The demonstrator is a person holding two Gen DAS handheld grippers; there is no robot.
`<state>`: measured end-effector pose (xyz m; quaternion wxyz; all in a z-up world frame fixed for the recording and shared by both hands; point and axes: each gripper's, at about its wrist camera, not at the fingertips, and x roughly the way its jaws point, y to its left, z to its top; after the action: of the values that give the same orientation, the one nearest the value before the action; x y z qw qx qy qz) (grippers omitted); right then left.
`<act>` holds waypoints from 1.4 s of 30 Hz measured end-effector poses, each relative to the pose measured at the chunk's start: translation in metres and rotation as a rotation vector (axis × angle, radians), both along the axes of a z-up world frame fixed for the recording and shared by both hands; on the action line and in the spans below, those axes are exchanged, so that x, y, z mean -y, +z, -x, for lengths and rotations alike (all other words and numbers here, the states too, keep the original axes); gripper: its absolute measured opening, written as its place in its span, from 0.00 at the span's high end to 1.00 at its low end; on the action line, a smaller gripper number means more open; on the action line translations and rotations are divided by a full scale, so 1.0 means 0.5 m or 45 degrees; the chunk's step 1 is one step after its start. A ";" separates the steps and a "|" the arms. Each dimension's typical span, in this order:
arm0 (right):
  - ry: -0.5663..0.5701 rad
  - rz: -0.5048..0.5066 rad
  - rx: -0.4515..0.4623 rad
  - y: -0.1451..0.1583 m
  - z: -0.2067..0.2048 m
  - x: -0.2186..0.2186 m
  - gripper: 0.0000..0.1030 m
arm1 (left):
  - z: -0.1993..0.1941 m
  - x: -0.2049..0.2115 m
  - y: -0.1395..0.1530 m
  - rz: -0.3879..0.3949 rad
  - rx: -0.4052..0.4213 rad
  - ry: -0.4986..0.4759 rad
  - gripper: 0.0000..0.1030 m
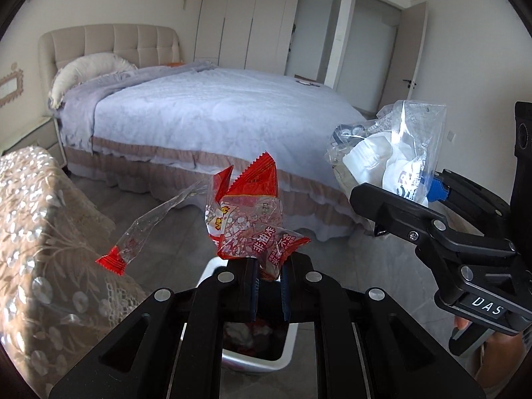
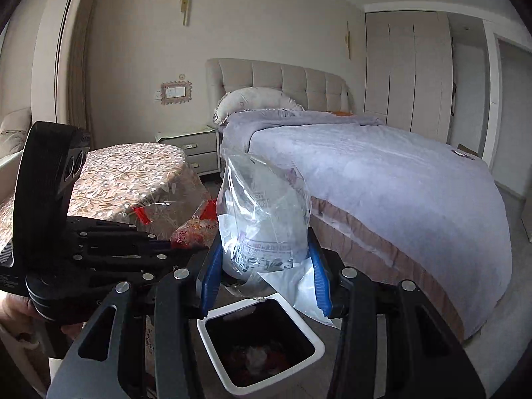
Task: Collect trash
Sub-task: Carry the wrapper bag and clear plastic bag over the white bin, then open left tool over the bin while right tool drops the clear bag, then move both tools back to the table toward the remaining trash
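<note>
Below both grippers stands a white trash bin (image 2: 309, 342) on the floor, beside the bed (image 2: 382, 179). Over it, the right gripper (image 2: 266, 279) clamps a clear plastic bag (image 2: 262, 219), while the left gripper (image 1: 269, 286) pinches a red snack wrapper (image 1: 252, 219).

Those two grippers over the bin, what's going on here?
A person is collecting trash in a bedroom. The left gripper is shut on a red wrapper, and the right gripper is shut on a clear bag. Both hang just above the white bin, which already holds some trash.
</note>
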<state>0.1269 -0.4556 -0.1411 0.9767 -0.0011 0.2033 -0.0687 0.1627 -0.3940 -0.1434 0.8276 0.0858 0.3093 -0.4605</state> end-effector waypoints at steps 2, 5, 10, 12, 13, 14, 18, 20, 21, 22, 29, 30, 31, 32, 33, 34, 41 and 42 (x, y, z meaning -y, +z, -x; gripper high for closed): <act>-0.011 -0.012 -0.016 -0.010 -0.015 0.011 0.54 | -0.016 0.016 -0.019 -0.021 -0.031 -0.008 0.90; -0.024 -0.031 -0.041 -0.027 -0.026 0.032 0.54 | -0.043 0.044 -0.056 -0.071 -0.120 -0.048 0.77; -0.041 -0.059 -0.082 -0.050 -0.047 0.058 0.54 | -0.056 0.060 -0.100 -0.161 -0.113 0.007 0.04; -0.045 -0.068 -0.094 -0.059 -0.046 0.068 0.54 | -0.061 0.058 -0.109 -0.190 -0.116 0.031 0.04; -0.043 -0.071 -0.100 -0.063 -0.048 0.071 0.54 | -0.064 0.057 -0.109 -0.204 -0.118 0.043 0.04; -0.042 -0.071 -0.106 -0.066 -0.050 0.072 0.54 | -0.070 0.056 -0.109 -0.210 -0.116 0.056 0.04; -0.032 -0.075 -0.113 -0.068 -0.059 0.070 0.54 | -0.090 0.042 -0.098 -0.191 -0.096 0.106 0.04; -0.022 -0.079 -0.112 -0.069 -0.062 0.070 0.54 | -0.094 0.037 -0.088 -0.181 -0.067 0.130 0.04; -0.015 -0.081 -0.114 -0.069 -0.066 0.069 0.54 | -0.096 0.030 -0.081 -0.175 -0.044 0.149 0.04; -0.009 -0.080 -0.115 -0.073 -0.067 0.067 0.53 | -0.097 0.023 -0.075 -0.178 -0.018 0.166 0.04; 0.017 -0.160 -0.158 -0.135 -0.099 0.075 0.53 | -0.109 -0.034 -0.061 -0.191 0.069 0.300 0.04; 0.025 -0.172 -0.176 -0.148 -0.105 0.073 0.53 | -0.113 -0.043 -0.060 -0.180 0.058 0.313 0.04; 0.032 -0.174 -0.195 -0.163 -0.111 0.071 0.53 | -0.116 -0.050 -0.058 -0.170 0.049 0.324 0.04; 0.035 -0.175 -0.222 -0.178 -0.118 0.067 0.53 | -0.118 -0.058 -0.056 -0.162 0.045 0.338 0.04; 0.041 -0.181 -0.252 -0.194 -0.124 0.063 0.53 | -0.119 -0.063 -0.054 -0.156 0.043 0.346 0.04; 0.045 -0.186 -0.271 -0.207 -0.129 0.060 0.52 | -0.120 -0.068 -0.052 -0.150 0.039 0.343 0.04; -0.019 -0.225 -0.349 -0.260 -0.160 0.071 0.04 | -0.102 -0.083 -0.023 -0.105 0.072 0.341 0.04; -0.020 -0.241 -0.353 -0.257 -0.160 0.075 0.04 | -0.099 -0.086 -0.017 -0.097 0.078 0.343 0.04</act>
<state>0.2067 -0.4934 -0.2697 0.9345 0.0832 0.3417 -0.0560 0.2125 -0.3510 -0.1518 0.8871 0.0889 0.3097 -0.3305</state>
